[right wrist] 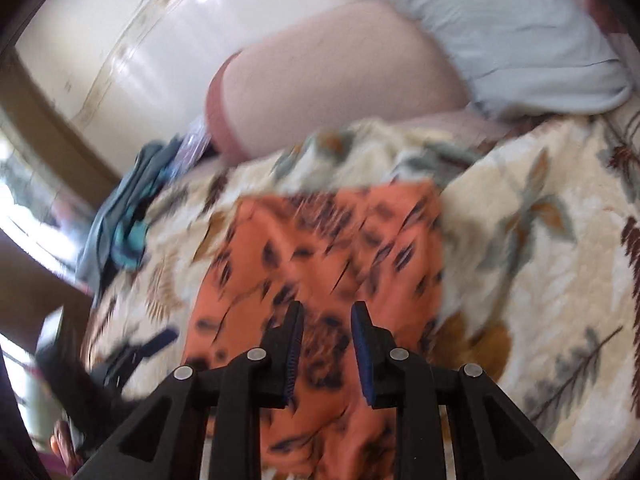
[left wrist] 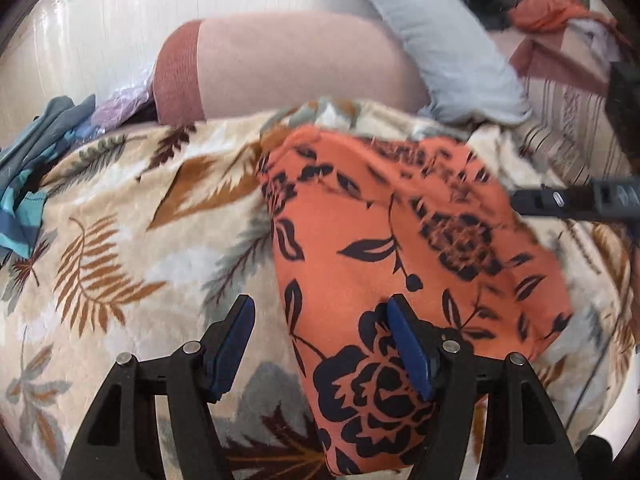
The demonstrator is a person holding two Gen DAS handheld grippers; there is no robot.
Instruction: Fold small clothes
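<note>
On a bed covered by one plush cream blanket [left wrist: 132, 216] printed with brown, rust and grey leaves lies one orange garment [left wrist: 400, 240], a thin smooth cloth with black flowers and leaves, laid flat in a rough oblong near the blanket's middle.

Two tongs show, each of black plastic with two blue ribbed pads. The left tongs [left wrist: 320, 344] stand released and wide over the garment's near left edge; one pad is above the cloth, the other above bare blanket, and nothing is pinched. The right tongs [right wrist: 326, 356] stand slightly parted above the garment's near end, with the cloth seen through the gap but no pad pressing on it. In the left view, the right tongs reach in as a dark bar at the garment's right side.

Beyond the garment rest two pillows: one plump pale pink pillow [left wrist: 292, 68] with a darker ribbed band at its left end, and one soft grey-blue pillow [left wrist: 440, 44] to its right. To the garment's far left sits one crumpled heap of teal and blue clothes [left wrist: 28, 184]. At the far right lie rust-red cloth and something dark, too blurred to name. A glossy cream wall [right wrist: 132, 28] stands behind the pillows.
</note>
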